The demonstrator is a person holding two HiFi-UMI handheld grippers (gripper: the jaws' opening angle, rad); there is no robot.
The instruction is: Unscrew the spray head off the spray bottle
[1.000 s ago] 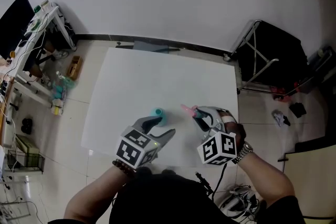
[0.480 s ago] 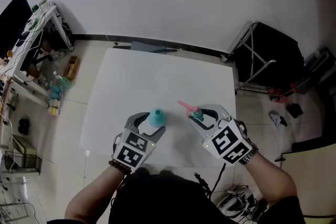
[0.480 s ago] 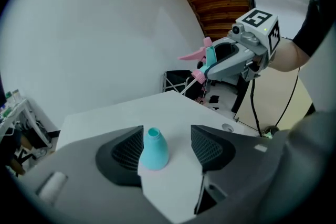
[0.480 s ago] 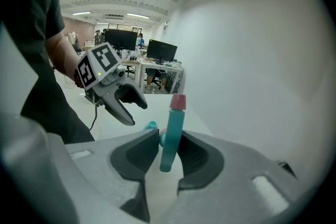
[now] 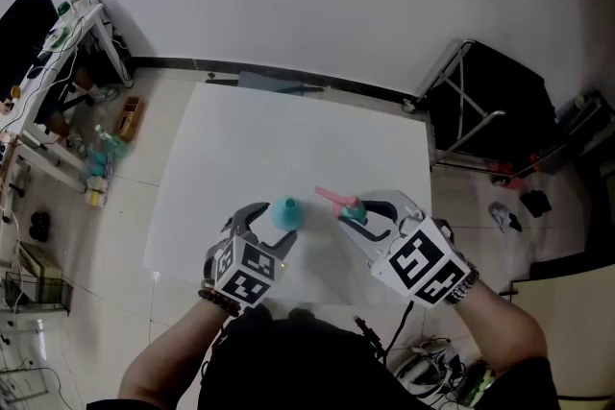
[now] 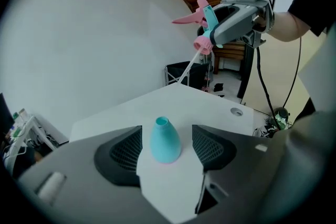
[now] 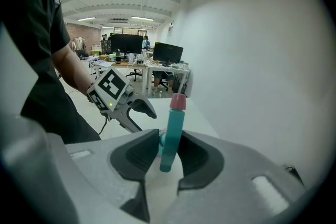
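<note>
Left gripper (image 6: 167, 149): your fingers stand wide apart and have just been opening. The spray bottle (image 6: 166, 140) stands between them with a gap on each side, so neither pad presses on it.
Spray bottle: teal and pear-shaped, upright on the white bench (image 5: 250, 134) near its front edge. Its neck is open and bare.
Right gripper (image 7: 168, 153): your fingers are closed on the spray head (image 7: 172, 131), clamping its teal body from both sides.
Spray head: off the bottle and held in the air above the bench, just to the right of the bottle in the head view. Its pink spout points away from you.
Dip tube (image 6: 187, 67): thin and white, hanging from the pink collar of the spray head, clear of the bottle.
</note>
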